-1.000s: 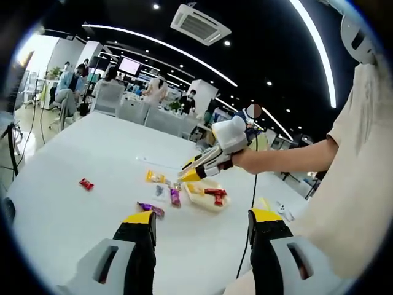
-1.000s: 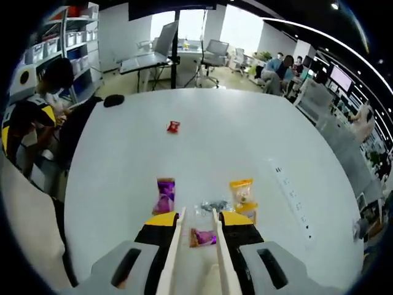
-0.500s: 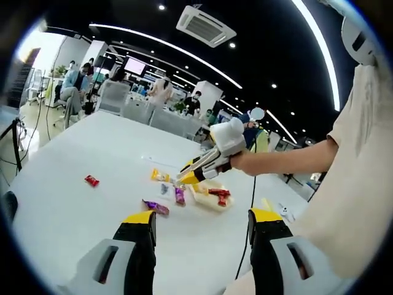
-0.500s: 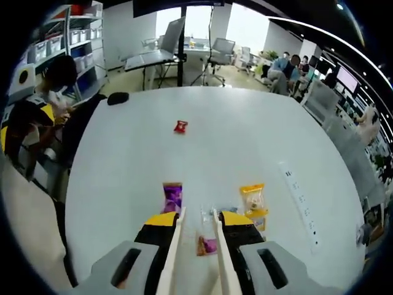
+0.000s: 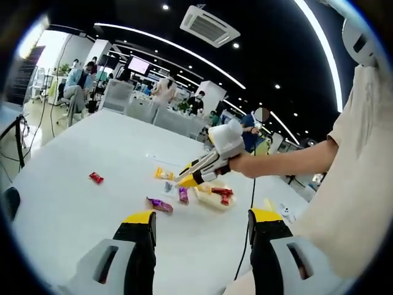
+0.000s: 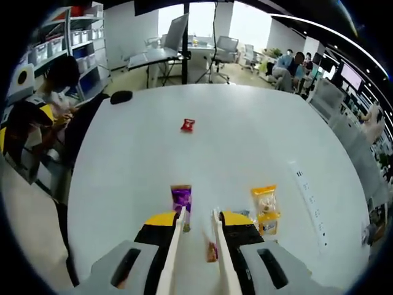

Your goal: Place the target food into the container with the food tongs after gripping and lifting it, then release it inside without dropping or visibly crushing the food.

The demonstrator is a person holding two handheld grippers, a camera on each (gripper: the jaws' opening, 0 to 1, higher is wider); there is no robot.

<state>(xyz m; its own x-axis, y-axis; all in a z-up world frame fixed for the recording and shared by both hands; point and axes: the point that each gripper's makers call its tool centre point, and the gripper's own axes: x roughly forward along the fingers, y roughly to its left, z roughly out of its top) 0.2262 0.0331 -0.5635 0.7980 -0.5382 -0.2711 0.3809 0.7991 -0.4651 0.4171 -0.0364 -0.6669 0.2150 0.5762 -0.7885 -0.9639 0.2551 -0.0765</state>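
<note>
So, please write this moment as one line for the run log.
right gripper: holds food tongs, a small packet between the tips | left gripper: jaws open, empty | container: holds red packet

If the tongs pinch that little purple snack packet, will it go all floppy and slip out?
Probably a bit floppy: the purple snack packet lies flat on the white table like a thin soft wrapper. It looks small and light, so lifting should be easy. Its wrapper seems shiny, so it might slide between the slim tongs; a gentle pinch near its middle seems safest.
</note>
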